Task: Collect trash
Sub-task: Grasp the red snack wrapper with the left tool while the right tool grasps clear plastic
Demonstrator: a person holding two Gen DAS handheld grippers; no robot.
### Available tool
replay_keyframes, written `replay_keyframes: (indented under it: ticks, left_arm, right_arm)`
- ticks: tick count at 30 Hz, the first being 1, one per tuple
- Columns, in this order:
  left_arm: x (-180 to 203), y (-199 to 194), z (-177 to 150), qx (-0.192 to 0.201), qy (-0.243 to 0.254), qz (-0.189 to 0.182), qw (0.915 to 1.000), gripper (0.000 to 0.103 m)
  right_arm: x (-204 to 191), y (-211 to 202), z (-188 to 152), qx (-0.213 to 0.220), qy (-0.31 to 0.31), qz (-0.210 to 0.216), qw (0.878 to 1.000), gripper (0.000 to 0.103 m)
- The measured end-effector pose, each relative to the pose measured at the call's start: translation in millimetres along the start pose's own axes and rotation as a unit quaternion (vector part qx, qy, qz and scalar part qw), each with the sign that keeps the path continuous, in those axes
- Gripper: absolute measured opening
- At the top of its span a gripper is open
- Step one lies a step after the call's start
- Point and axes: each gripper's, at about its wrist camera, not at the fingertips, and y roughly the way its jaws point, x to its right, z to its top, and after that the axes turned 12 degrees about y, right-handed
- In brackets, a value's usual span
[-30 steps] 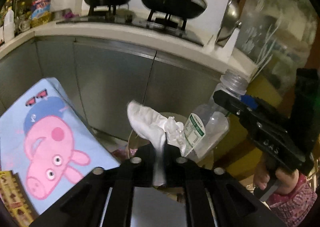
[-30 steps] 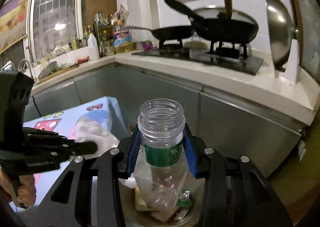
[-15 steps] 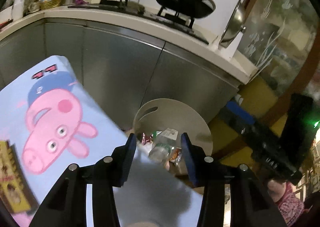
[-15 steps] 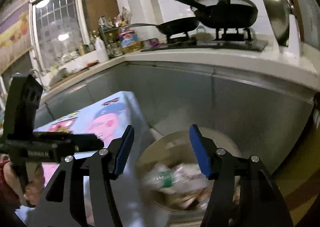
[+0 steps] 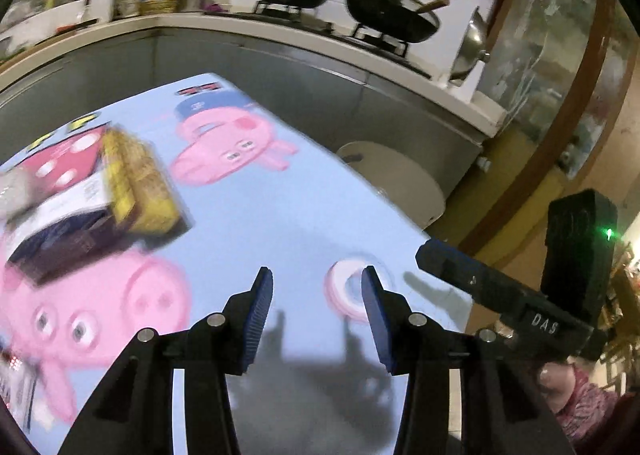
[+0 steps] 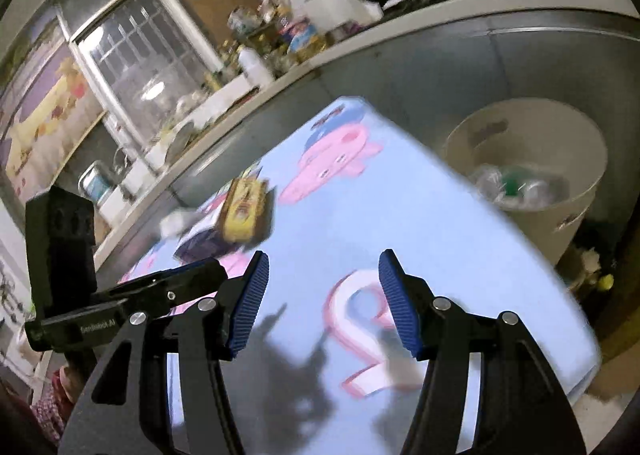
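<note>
A beige trash bin (image 6: 560,143) stands on the floor past the table's far right corner, with a clear plastic bottle (image 6: 516,185) lying in it; it also shows in the left wrist view (image 5: 400,179). On the light-blue cartoon tablecloth (image 5: 280,215) lie a yellow box (image 5: 136,183) beside a dark box (image 5: 60,239), with a crumpled white tissue (image 6: 174,223) next to them. My left gripper (image 5: 316,315) and my right gripper (image 6: 320,303) are both open and empty above the table.
A grey kitchen counter with pans on a stove (image 5: 360,15) runs behind the table. Bottles and jars (image 6: 276,39) crowd the counter under a window. The bin stands between the table and the cabinets.
One second ago the left gripper held a tissue and the right held a bottle over the bin. Both opened and dropped them, then swung back left over the table.
</note>
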Motion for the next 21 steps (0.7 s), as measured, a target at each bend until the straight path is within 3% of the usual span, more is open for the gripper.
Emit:
replay_keyframes:
  ticks: [8,12,15,18,21]
  left_arm:
    - [-50,-50,-73,-0.005,-0.075,0.051,0.9958,0.046]
    - [-75,-82,-102,0.006,-0.119,0.064,0.9908,0.046]
    - [-108,-110,-125,0.022,-0.174,0.081,0.9812,0.052]
    - [-151,-137,-145,0.045,-0.239,0.109,0.964,0.052]
    - [-180,-151,-157,0.063,-0.285,0.106,0.9506,0.052]
  right_arm:
    - [-64,39,-46,-0.078,-0.058,0.023,0.995,0.057]
    - [-89,59,-61,-0.118,-0.085,0.039,0.989,0.052]
    - [-110,74,-77,-0.145,-0.108,0.052,0.982,0.048]
    - [-126,87,-88,-0.163,-0.126,0.059,0.977,0.042]
    - [-139,101,-90,-0.174,-0.142,0.061,0.973,0.036]
